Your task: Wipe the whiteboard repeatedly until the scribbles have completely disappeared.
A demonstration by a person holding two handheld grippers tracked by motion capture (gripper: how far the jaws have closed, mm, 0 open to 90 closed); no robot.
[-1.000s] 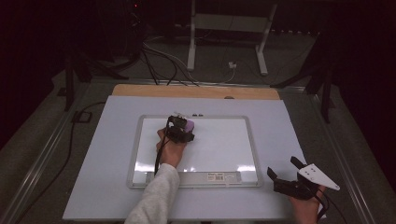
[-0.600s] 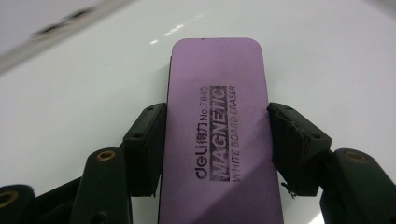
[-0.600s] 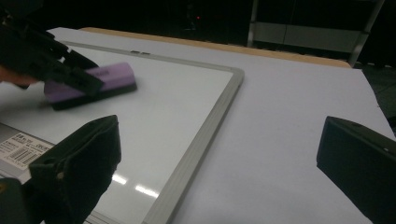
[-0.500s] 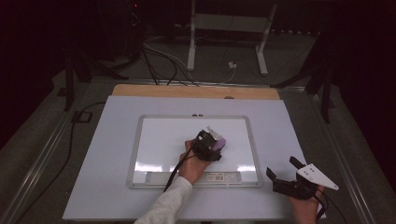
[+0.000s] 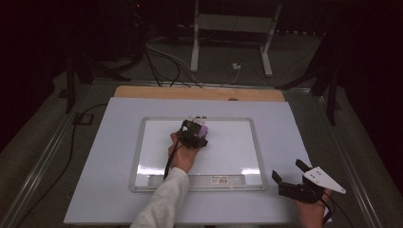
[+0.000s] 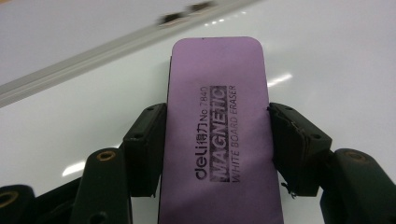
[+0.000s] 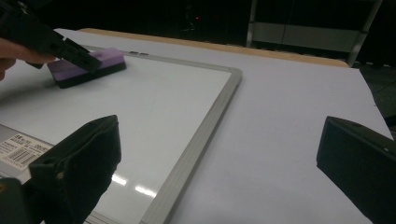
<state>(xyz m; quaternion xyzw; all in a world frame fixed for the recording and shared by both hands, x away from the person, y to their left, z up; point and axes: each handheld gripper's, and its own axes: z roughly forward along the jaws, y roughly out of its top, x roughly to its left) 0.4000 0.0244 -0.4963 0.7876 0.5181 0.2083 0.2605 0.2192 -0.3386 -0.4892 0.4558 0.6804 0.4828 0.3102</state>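
A purple magnetic whiteboard eraser (image 6: pixel 217 121) lies flat on the whiteboard (image 5: pixel 237 152), near the upper middle of the board. My left gripper (image 5: pixel 196 135) is shut on the eraser (image 5: pixel 203 129), with its black pads (image 6: pixel 147 140) pressing on the two long sides. In the right gripper view the eraser (image 7: pixel 93 65) shows far off at the upper left, on the whiteboard (image 7: pixel 154 102). My right gripper (image 5: pixel 287 170) hovers off the board's lower right corner, over the white mat. Its jaws stand wide open (image 7: pixel 219 154) with nothing between them.
The board lies on a white mat (image 5: pixel 119 142) that covers the table, with a wooden strip (image 5: pixel 199 93) along the far edge. Small dark items (image 5: pixel 197 117) sit on the board's top frame. A barcode label (image 5: pixel 221 179) is on the bottom frame. Cables and stand legs (image 5: pixel 195 52) lie beyond the table.
The left hand swept the eraser from the board's upper middle down to the right, then back up to the upper middle. The right gripper kept still.
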